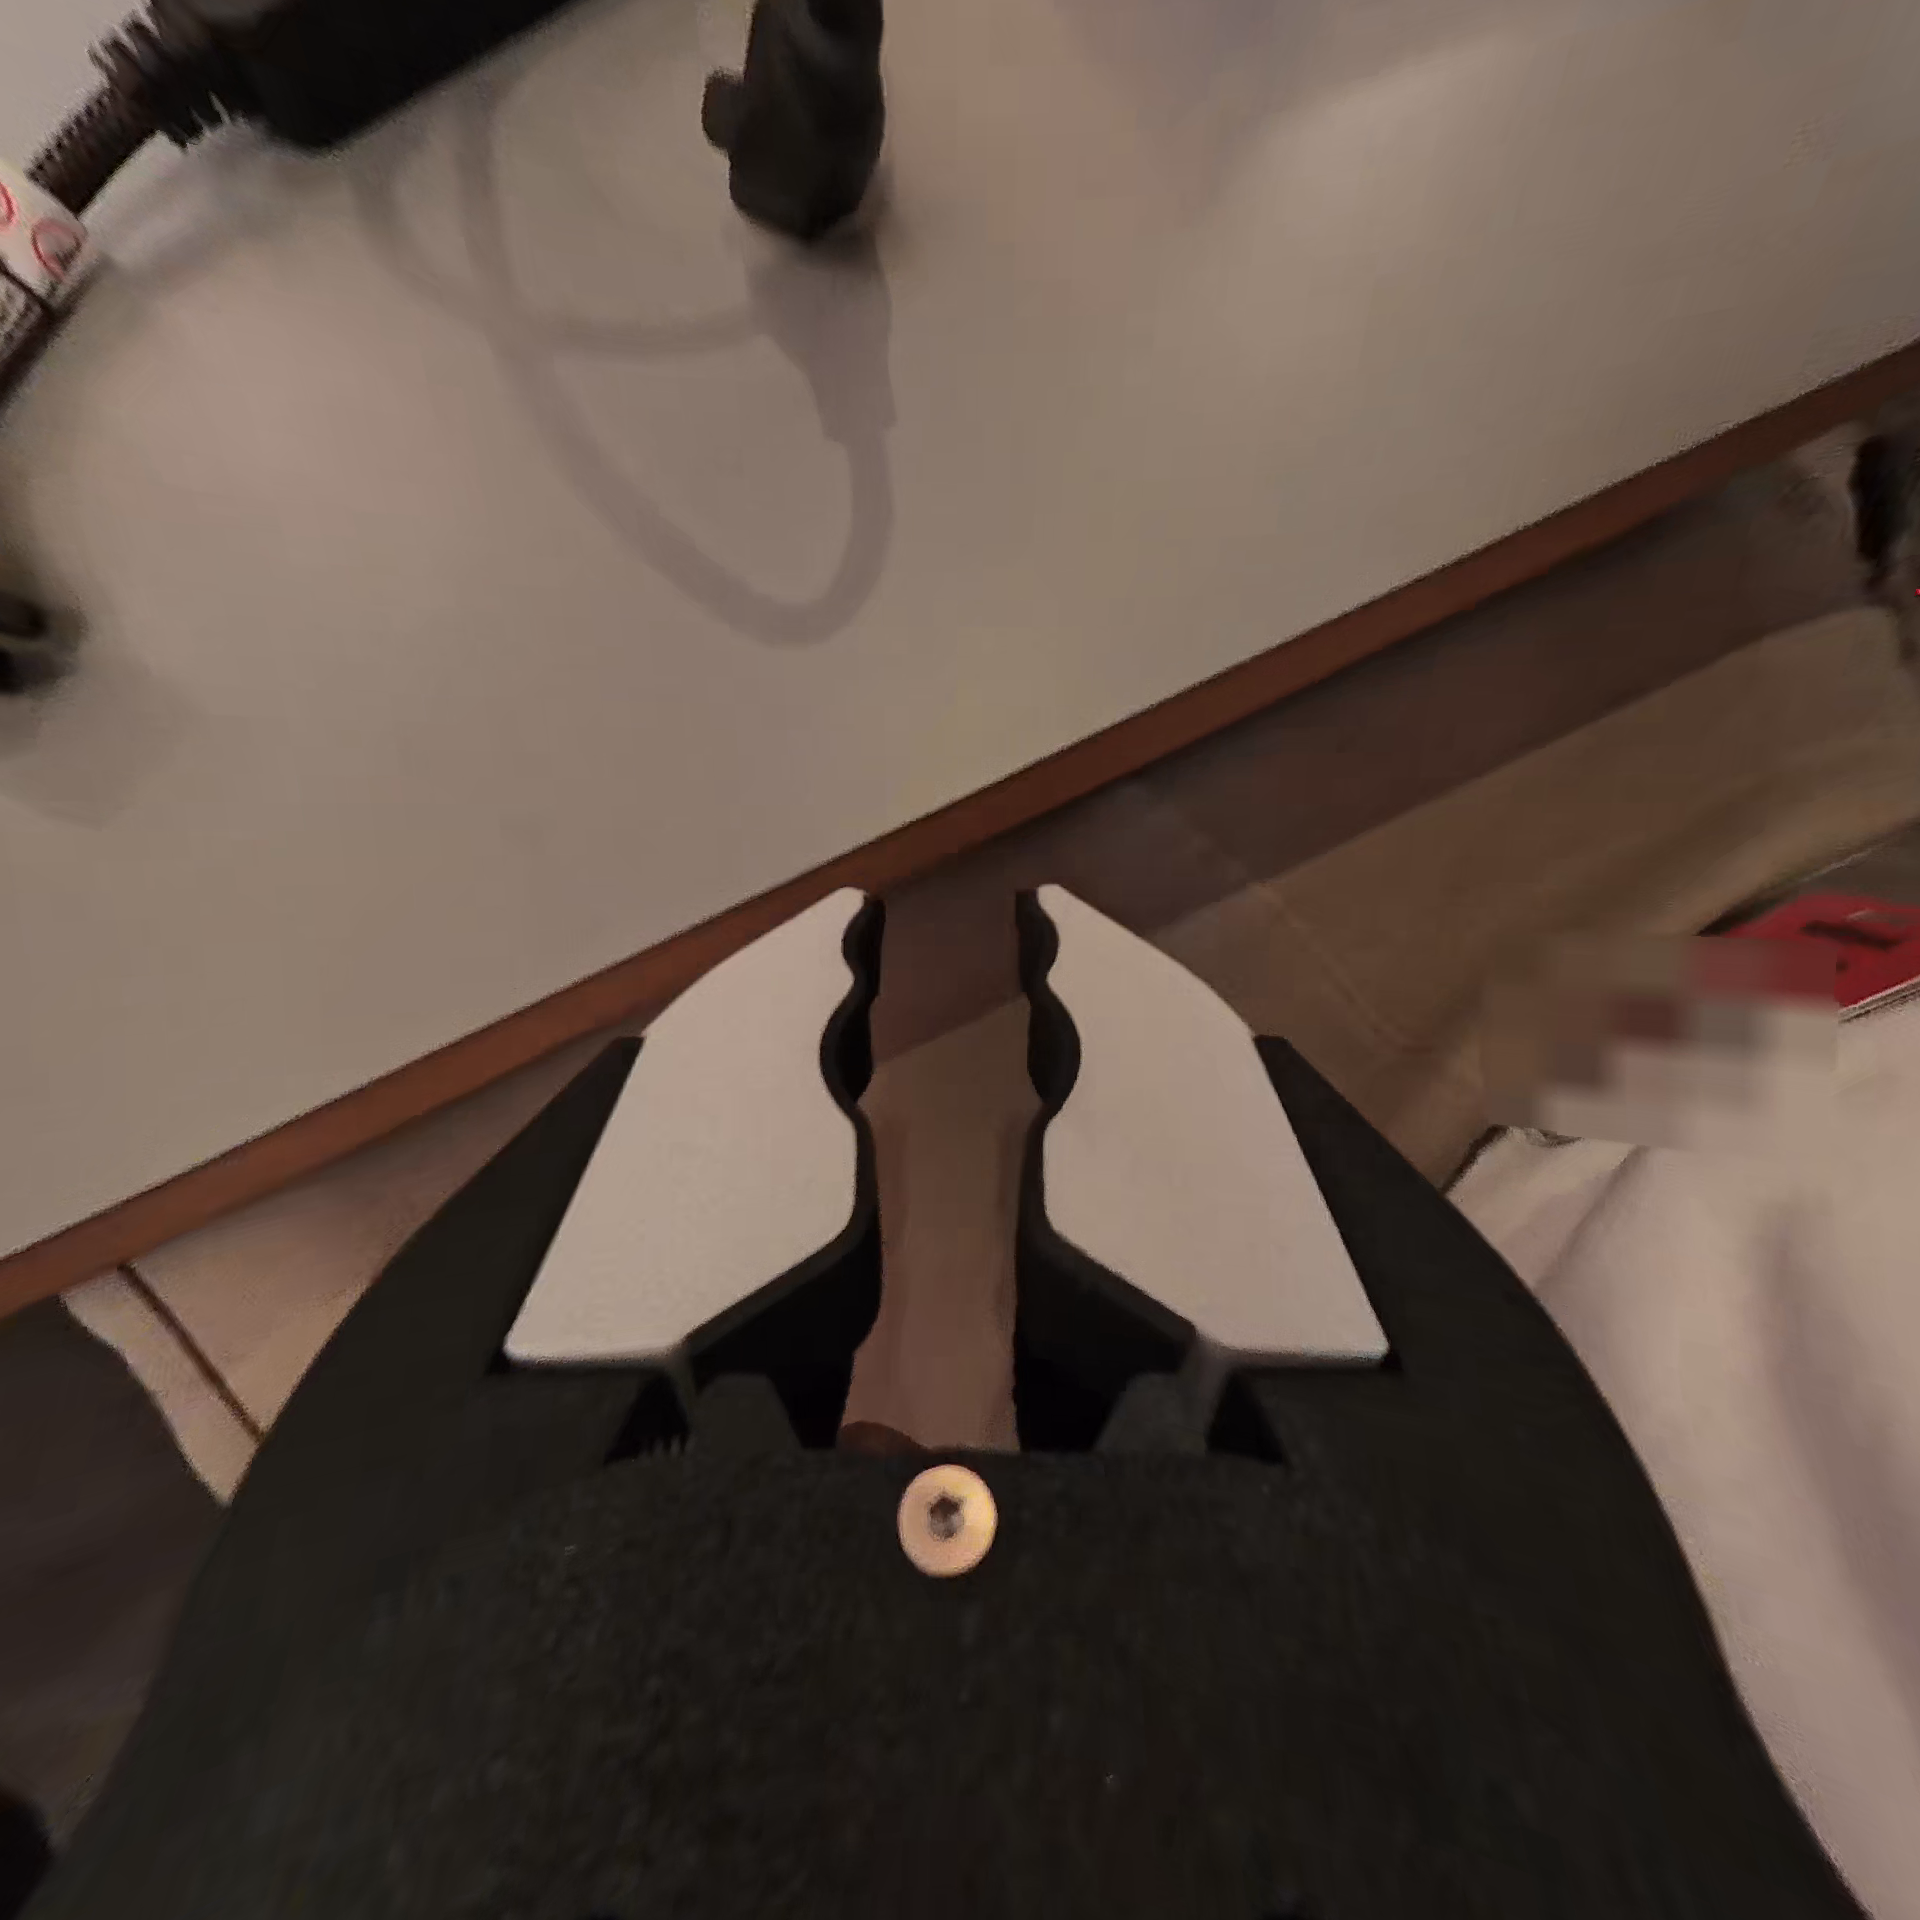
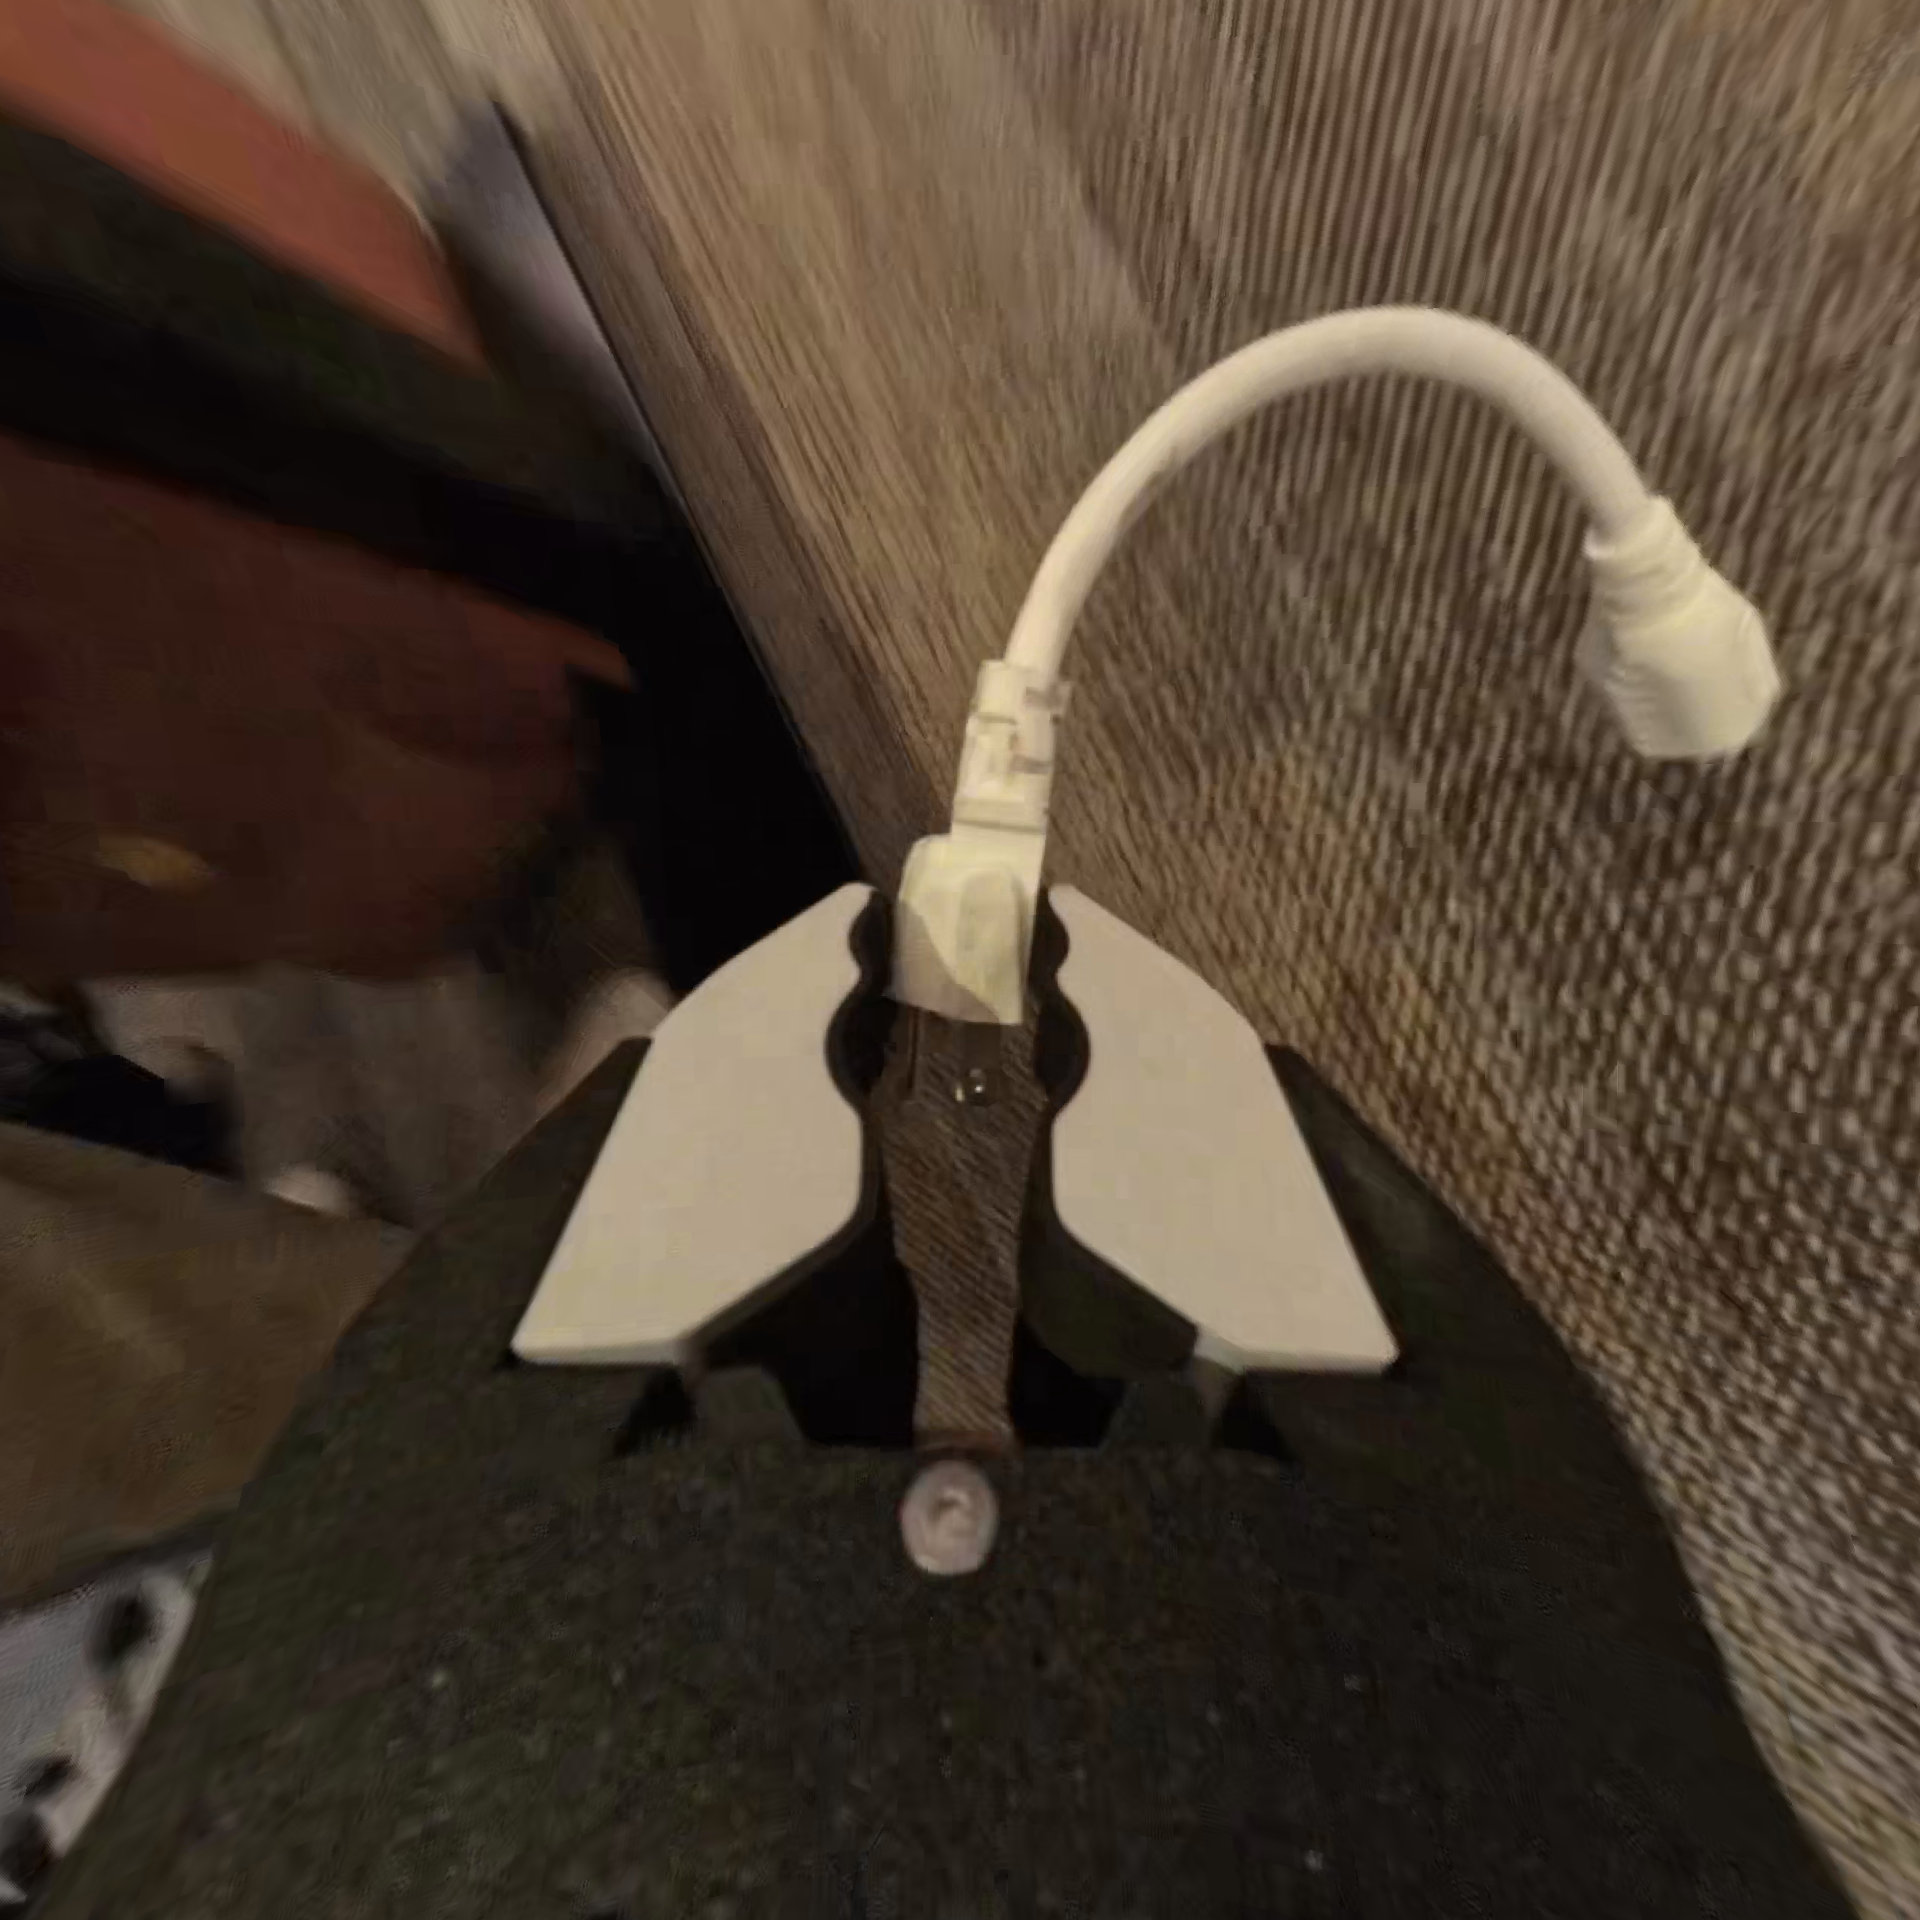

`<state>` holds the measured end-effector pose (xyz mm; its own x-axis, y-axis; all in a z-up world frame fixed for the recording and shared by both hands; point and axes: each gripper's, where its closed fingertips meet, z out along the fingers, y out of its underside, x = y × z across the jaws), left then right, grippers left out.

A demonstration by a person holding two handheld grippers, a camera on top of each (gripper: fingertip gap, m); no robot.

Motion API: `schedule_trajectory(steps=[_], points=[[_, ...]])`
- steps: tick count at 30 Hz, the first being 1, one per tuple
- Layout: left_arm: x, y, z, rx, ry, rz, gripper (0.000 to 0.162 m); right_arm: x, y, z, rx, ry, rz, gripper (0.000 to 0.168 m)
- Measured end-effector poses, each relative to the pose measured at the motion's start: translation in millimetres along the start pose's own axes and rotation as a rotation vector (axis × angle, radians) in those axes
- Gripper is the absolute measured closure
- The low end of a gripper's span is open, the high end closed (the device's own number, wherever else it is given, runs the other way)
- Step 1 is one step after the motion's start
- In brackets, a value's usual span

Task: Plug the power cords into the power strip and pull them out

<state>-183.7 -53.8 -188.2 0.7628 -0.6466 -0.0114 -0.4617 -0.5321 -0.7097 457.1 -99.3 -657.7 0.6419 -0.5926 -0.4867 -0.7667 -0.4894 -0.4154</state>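
My right gripper (image 2: 961, 935) is shut on the white plug (image 2: 966, 925) of a short white cord (image 2: 1299, 364). The cord arcs up and to the right and ends in a free white connector (image 2: 1673, 665) that hangs in the air. My left gripper (image 1: 948, 920) is open by a narrow gap and empty, hovering over the table's brown front edge (image 1: 1143, 748). On the white table (image 1: 364, 675), a black plug (image 1: 800, 114) stands at the far top. A black body with a ribbed cord sleeve (image 1: 239, 94) lies at the top left. A pale cord loop (image 1: 727, 488) lies blurred between them and my gripper.
A white tag (image 1: 42, 249) lies at the table's left edge. White cloth (image 1: 1714, 1403) of a person fills the lower right, with a red thing (image 1: 1829, 935) beyond. In the right wrist view a woven beige surface (image 2: 1351, 156) is behind the cord, and dark blurred things (image 2: 260, 675) are on the left.
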Motion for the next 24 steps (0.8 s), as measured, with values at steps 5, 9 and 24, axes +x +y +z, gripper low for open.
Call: schedule_trajectory(steps=[5, 9, 24], points=[[-7.9, -24.8, -5.9, 0.168, 0.078, -0.012, 0.137, -53.7, -186.7, -152.7, 0.415, -0.143, -0.053, 0.143], [-25.0, -38.2, -18.4, 0.291, 0.117, -0.052, 0.137, -144.9, -303.2, -303.1, 0.675, -0.184, -0.272, 0.143], [-95.8, -70.6, -6.9, 0.349, 0.221, -0.194, 0.129, -612.9, -256.1, -464.0, 0.521, -0.265, -1.175, 0.143]])
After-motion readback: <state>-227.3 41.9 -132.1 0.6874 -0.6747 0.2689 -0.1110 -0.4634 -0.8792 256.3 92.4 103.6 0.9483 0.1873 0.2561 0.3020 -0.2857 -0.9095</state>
